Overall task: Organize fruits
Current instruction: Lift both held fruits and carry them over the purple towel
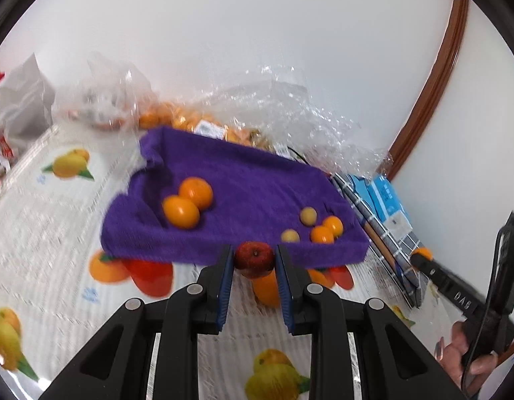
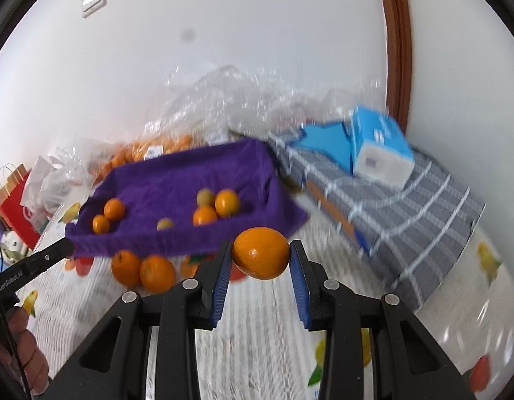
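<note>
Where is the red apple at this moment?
In the left wrist view, the red apple sits between the fingers of the left gripper, just in front of the near edge of the purple tray.

Both views bright, even indoor light, source not visible; shadows soft and faint. Strong fisheye warp: door frame [image 1: 433,90] bows, black vignette at the corners. Heavy motion blur on fruit-print tablecloth [image 1: 47,200], clear plastic bags [image 2: 223,100] and blue box [image 2: 380,143]. Specular glints on plastic. Gripper fingers [image 1: 223,286] sharp in both views. Dark smudge on the wall, right wrist view.
</note>
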Action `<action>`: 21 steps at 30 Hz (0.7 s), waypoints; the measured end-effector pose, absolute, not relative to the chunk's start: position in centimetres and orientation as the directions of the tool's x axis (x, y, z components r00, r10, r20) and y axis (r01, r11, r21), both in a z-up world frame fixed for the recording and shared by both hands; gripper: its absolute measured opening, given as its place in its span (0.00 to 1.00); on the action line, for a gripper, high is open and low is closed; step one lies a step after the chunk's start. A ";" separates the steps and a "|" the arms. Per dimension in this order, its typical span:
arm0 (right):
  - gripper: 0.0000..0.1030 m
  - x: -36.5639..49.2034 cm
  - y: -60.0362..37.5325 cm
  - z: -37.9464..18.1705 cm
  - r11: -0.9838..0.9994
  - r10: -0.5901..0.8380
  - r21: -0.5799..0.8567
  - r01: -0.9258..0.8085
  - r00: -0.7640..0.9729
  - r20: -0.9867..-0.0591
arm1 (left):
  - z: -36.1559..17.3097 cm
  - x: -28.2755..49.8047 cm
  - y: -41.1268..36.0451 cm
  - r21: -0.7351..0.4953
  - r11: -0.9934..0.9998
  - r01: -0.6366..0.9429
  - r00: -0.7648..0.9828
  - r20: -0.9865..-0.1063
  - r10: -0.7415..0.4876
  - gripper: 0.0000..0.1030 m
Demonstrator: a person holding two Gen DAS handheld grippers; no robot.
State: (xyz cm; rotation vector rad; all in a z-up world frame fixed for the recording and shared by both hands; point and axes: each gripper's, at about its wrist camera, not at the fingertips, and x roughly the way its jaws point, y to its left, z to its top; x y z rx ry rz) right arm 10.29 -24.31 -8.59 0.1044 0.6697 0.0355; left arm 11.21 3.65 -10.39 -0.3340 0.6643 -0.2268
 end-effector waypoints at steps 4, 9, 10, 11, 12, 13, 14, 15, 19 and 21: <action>0.33 11.5 -23.2 -7.0 0.997 0.044 0.079 0.005 0.797 -0.602 | -9.7 12.1 4.3 -0.342 0.936 0.087 0.776 -0.566 -0.279 0.23; 0.33 12.7 -21.8 -5.7 0.999 0.016 0.043 0.012 0.806 -0.592 | -9.1 13.6 5.6 -0.363 0.929 0.068 0.773 -0.570 -0.279 0.23; 0.33 12.9 -21.7 -5.4 0.999 0.020 0.044 0.008 0.809 -0.588 | -8.9 13.9 5.6 -0.359 0.931 0.067 0.775 -0.570 -0.275 0.23; 0.33 13.1 -21.6 -5.2 0.999 0.029 0.051 0.001 0.813 -0.582 | -8.8 14.1 5.6 -0.352 0.934 0.068 0.776 -0.570 -0.271 0.23; 0.33 13.3 -21.5 -5.1 0.998 0.037 0.057 -0.004 0.815 -0.578 | -8.7 14.4 5.5 -0.342 0.937 0.068 0.778 -0.570 -0.264 0.23; 0.33 13.6 -21.4 -5.0 0.998 0.042 0.061 -0.008 0.817 -0.575 | -8.6 14.7 5.4 -0.330 0.942 0.068 0.782 -0.569 -0.256 0.23; 0.33 13.8 -21.4 -4.9 0.998 0.043 0.062 -0.009 0.819 -0.573 | -8.5 14.9 5.4 -0.326 0.943 0.067 0.783 -0.569 -0.253 0.23; 0.33 14.1 -21.3 -4.8 0.998 0.042 0.061 -0.009 0.820 -0.571 | -8.4 15.1 5.4 -0.325 0.943 0.065 0.783 -0.570 -0.251 0.23; 0.33 15.2 -21.3 -4.8 0.998 0.045 0.062 -0.012 0.818 -0.574 | -8.5 16.0 5.3 -0.335 0.940 0.057 0.782 -0.571 -0.251 0.23; 0.33 15.7 -21.7 -4.9 0.997 0.059 0.077 -0.017 0.815 -0.576 | -8.6 16.4 5.1 -0.335 0.941 0.055 0.779 -0.575 -0.250 0.23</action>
